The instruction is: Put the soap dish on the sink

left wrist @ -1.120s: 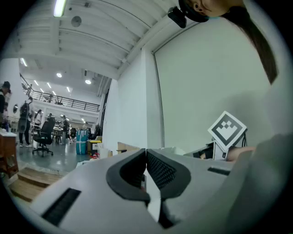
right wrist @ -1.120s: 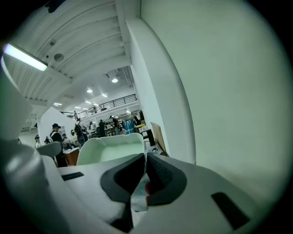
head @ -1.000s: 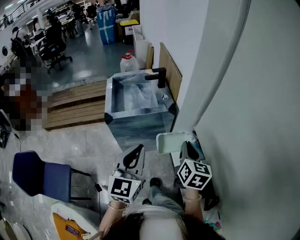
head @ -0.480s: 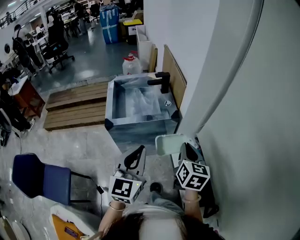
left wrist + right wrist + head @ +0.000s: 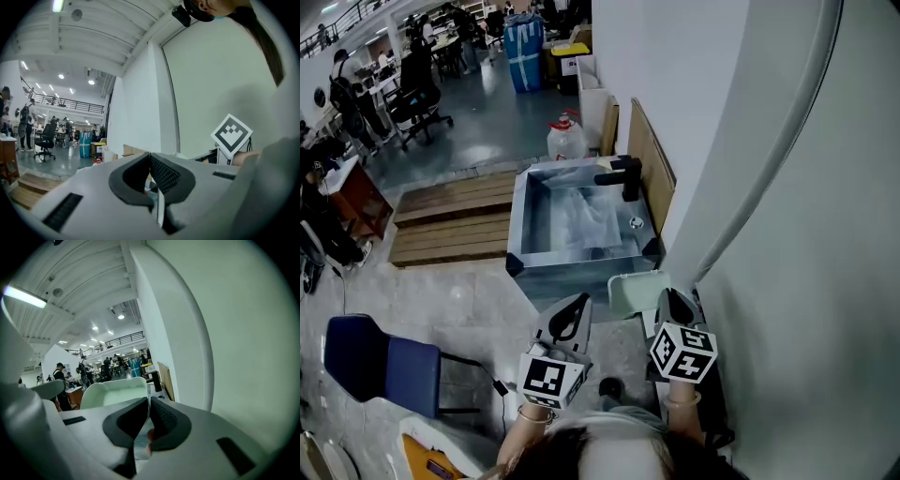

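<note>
Ahead, faucet (image 5: 622,176) stands on sink (image 5: 517,225) beyond soap dish (image 5: 635,291).

The head view looks steeply down from above the person: the left tool (image 5: 577,300) and right tool (image 5: 671,298) lie close below, the sink (image 5: 516,230) farther ahead beside the white wall (image 5: 787,244). Each tool's view rides low behind its own jaws, facing forward and slightly upward. All three share that wall and the hall (image 5: 441,94); the head and right tool views share the soap dish (image 5: 633,289).
</note>
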`<state>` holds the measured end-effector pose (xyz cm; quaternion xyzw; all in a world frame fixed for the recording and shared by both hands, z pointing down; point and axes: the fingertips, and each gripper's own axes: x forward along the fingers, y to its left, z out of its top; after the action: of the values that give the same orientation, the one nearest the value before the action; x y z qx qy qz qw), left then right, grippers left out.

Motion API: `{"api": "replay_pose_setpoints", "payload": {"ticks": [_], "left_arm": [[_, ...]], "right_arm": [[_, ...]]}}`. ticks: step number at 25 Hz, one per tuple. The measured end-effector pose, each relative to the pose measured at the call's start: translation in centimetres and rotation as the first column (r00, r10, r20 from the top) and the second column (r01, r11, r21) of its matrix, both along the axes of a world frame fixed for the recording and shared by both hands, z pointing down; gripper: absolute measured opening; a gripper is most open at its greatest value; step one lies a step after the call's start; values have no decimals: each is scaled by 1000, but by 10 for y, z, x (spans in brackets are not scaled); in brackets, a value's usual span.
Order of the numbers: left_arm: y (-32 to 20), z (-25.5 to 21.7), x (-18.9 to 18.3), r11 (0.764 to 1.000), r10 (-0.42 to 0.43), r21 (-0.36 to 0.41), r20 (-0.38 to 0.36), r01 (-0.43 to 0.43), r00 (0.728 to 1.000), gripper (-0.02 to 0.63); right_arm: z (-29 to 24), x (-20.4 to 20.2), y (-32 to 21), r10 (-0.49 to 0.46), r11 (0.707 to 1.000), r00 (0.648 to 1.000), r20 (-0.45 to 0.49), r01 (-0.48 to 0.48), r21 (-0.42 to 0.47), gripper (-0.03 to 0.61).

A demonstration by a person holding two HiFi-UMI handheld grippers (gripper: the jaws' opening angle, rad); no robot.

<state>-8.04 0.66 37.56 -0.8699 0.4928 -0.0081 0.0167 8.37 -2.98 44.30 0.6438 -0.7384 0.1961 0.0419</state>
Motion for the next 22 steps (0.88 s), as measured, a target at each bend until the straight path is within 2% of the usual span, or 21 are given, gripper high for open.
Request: {"api": "replay_pose_setpoints", "payload": {"ticks": [14,22], "left_arm": [[-36,10,20,998,-58,-12,14,59,998,9],[-43,13,29,998,-53,-19,15,54,998,9]], "right_arm": [[2,19,-49,-59,998,998,-1,59,4,35],[5,22,-56,-71,997,997,3,71,-6,35]]}}
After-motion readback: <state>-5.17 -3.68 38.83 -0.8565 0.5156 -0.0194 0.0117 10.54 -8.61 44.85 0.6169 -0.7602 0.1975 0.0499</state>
